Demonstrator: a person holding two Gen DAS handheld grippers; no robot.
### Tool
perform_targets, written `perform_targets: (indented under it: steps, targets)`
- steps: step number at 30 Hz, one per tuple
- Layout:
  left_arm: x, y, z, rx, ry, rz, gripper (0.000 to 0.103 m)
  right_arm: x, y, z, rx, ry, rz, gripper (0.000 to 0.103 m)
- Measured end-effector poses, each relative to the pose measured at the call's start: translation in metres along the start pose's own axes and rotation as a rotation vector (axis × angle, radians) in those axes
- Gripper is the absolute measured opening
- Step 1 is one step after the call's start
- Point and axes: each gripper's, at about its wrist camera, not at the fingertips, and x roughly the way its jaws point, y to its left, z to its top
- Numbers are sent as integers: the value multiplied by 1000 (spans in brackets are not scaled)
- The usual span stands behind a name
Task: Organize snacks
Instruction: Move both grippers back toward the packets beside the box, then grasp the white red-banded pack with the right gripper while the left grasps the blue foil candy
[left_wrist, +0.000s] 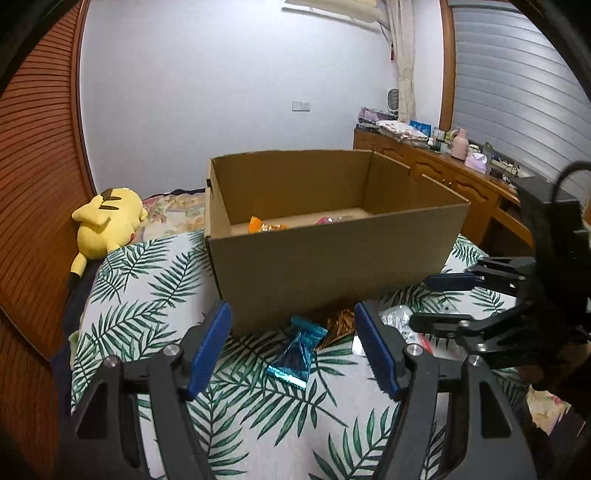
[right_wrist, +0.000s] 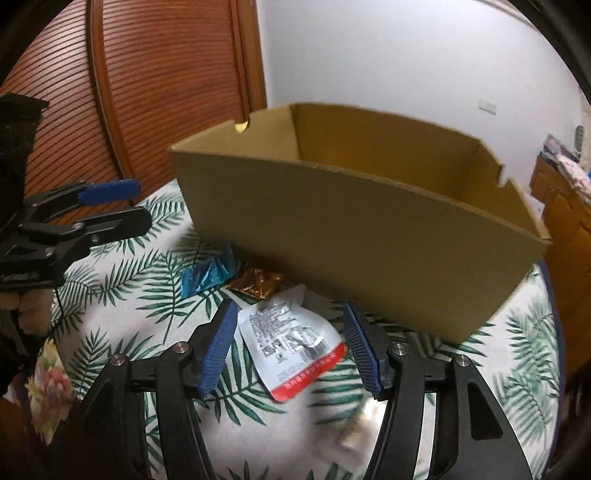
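An open cardboard box (left_wrist: 332, 258) stands on the leaf-print cloth (left_wrist: 147, 288); an orange snack (left_wrist: 264, 225) and a pink one (left_wrist: 325, 220) lie inside. It also shows in the right wrist view (right_wrist: 369, 229). Before it lie a blue foil packet (left_wrist: 295, 354) (right_wrist: 207, 277), a gold foil packet (left_wrist: 338, 325) (right_wrist: 255, 284) and a white-and-red pouch (right_wrist: 291, 343) (left_wrist: 402, 325). My left gripper (left_wrist: 293, 347) is open around the blue packet, above it. My right gripper (right_wrist: 290, 347) is open over the pouch; it also shows in the left wrist view (left_wrist: 439, 299).
A yellow plush toy (left_wrist: 107, 221) lies at the far left by the wooden slatted wall (left_wrist: 37, 166). A wooden dresser (left_wrist: 443, 173) with clutter stands at the back right. The left gripper (right_wrist: 122, 206) shows at the left of the right wrist view.
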Motion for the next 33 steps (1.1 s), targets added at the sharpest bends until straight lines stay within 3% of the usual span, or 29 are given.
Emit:
perform_targets:
  steps: [14, 26, 33]
  targets:
    - [10, 7, -14, 9, 72, 10, 70, 40, 1, 3, -39, 130, 42, 63]
    - [24, 9, -23, 3, 120, -6, 70, 37, 8, -5, -84, 157, 31, 75]
    - [28, 9, -25, -1, 131, -11, 70, 45, 4, -6, -80, 181, 17, 75]
